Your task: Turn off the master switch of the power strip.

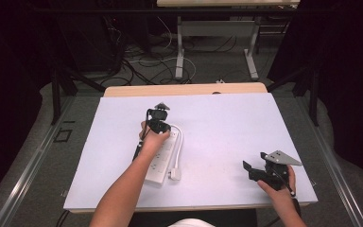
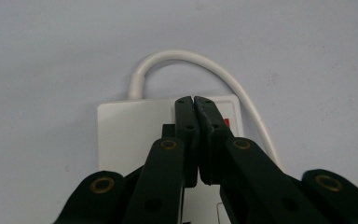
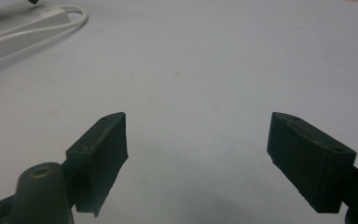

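High view: we see a white power strip [image 1: 163, 158] lying lengthwise on the pale table sheet [image 1: 227, 123], left of centre, its white cord [image 1: 178, 146] looping off the far end and running back along the right side to a plug [image 1: 175, 174] near the strip's near end. The left forearm reaches in from the bottom edge, and the left gripper [image 1: 159, 124] stands over the strip's far end, pointing down at it. The right gripper [image 1: 253, 169] rests low at the table's near right corner, well apart from the strip, its jaws aimed leftward.

Left gripper view: we look straight down the jaws. They are pressed together tip to tip, with nothing between them, over the far end of the strip [image 2: 135, 135]. A small red mark (likely the switch) peeks out just right of the tips. We read no lettering on the strip; whether the tips touch its face we cannot tell.

Right gripper view: the jaws stand wide apart over bare sheet, empty. The strip [image 3: 14, 29] and its cord [image 3: 72, 18] lie far off at upper left.
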Demonstrator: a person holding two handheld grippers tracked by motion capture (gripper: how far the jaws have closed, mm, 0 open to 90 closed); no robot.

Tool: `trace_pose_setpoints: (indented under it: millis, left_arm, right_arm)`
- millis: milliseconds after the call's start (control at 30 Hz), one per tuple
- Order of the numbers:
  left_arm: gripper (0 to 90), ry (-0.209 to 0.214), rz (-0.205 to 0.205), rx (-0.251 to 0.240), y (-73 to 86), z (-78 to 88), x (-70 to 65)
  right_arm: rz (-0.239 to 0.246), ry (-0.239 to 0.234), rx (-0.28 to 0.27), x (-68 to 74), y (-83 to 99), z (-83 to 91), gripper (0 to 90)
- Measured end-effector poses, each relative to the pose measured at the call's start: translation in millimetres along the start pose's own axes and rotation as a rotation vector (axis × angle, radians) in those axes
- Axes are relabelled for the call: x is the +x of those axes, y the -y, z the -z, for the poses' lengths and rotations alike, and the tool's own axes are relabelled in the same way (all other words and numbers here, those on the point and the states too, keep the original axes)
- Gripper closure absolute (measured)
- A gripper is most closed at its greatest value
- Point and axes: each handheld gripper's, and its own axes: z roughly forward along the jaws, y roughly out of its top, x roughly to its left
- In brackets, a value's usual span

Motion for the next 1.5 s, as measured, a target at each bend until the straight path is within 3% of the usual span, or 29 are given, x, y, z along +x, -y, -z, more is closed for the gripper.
trace_pose_setpoints:
  millis: [167, 500, 1100, 1500]
  left_arm:
    - [87.5, 0.005, 0.017, -0.008, 0.2, 3.1, 3.5]
    - [84.3, 0.016, 0.011, -0.014, 1.2, 10.2, 6.4]
    - [71.5, 0.029, 0.043, -0.057, 5.7, 25.3, 15.7]
    - [62.9, 0.065, 0.06, -0.074, 10.3, 31.4, 20.3]
  right_arm:
    - [-0.006, -0.001, 0.001, -0.3, 0.1, 0.1, 19.3]
    - [-0.006, 0.001, -0.006, -0.4, 0.2, 0.0, 19.3]
    - [0.003, 0.004, -0.008, -0.6, -0.3, 0.1, 19.3]
    - [0.003, 0.004, -0.007, -0.5, -0.5, -0.2, 19.3]
